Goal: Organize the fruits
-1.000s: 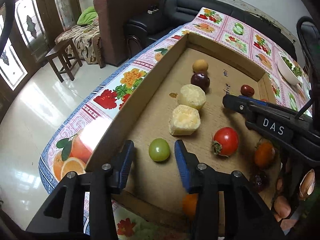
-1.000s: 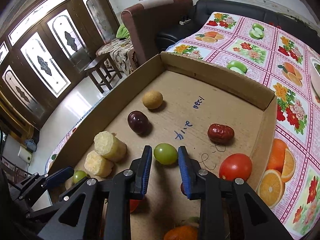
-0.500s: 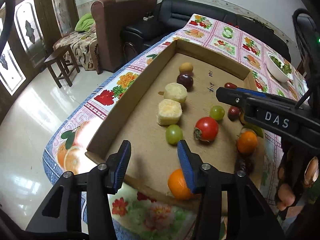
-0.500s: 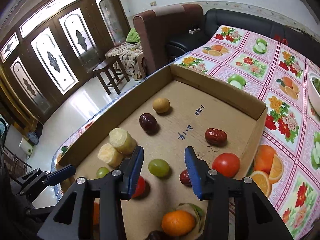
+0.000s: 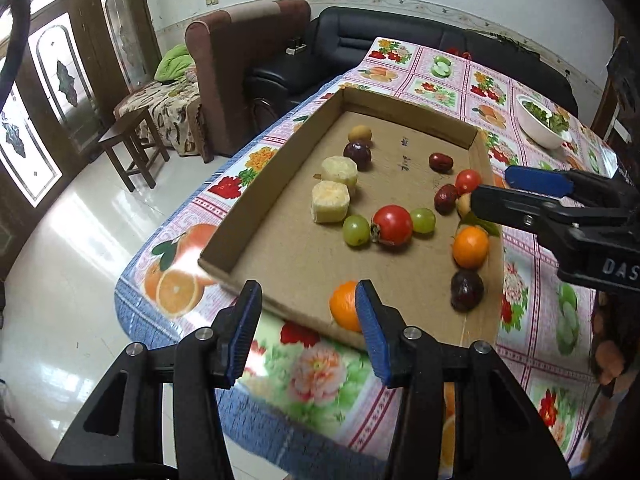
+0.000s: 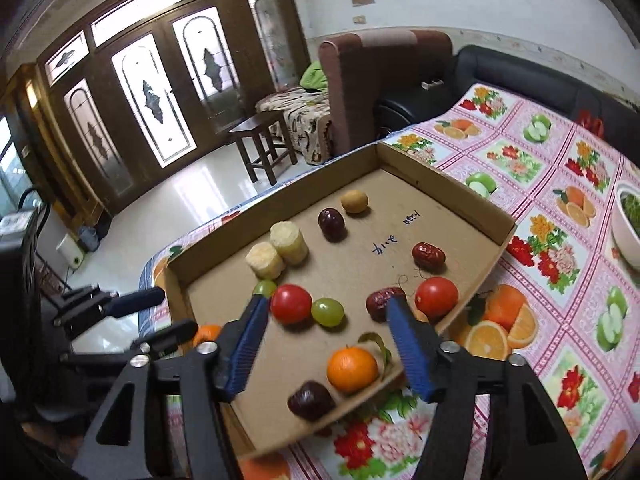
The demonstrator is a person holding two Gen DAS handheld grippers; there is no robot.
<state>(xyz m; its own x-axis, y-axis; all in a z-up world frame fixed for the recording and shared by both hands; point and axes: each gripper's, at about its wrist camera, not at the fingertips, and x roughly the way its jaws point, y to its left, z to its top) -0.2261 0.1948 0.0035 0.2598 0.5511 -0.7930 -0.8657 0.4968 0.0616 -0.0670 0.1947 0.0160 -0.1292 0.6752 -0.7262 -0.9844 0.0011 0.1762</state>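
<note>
Here both grippers hang with jaws spread and nothing between them. The left gripper (image 5: 308, 328) sits over the near edge of the cardboard tray (image 5: 256, 196), and an orange (image 5: 345, 310) in the tray's near corner shows beside its right finger. The right gripper (image 6: 326, 344) hovers above the tray's near right part, its fingers apart over the fruit without touching any.

All the fruit lies in the tray. Two pale cut chunks (image 5: 331, 207) stand touching each other near the tray's left wall, with a dark plum (image 5: 357, 155) and a small tan fruit (image 5: 359, 135) behind them toward the far wall. In the tray's middle a tomato (image 5: 393, 225) sits between two green grapes (image 5: 356, 230), touching both or nearly so. A second tomato (image 5: 468, 181) and two red dates (image 5: 440, 162) lie near the right wall. Another orange (image 5: 470, 247) with a leaf and a dark plum (image 5: 466, 290) lie by the tray's near right corner. The tray rests on a fruit-print tablecloth (image 5: 532, 304).
</note>
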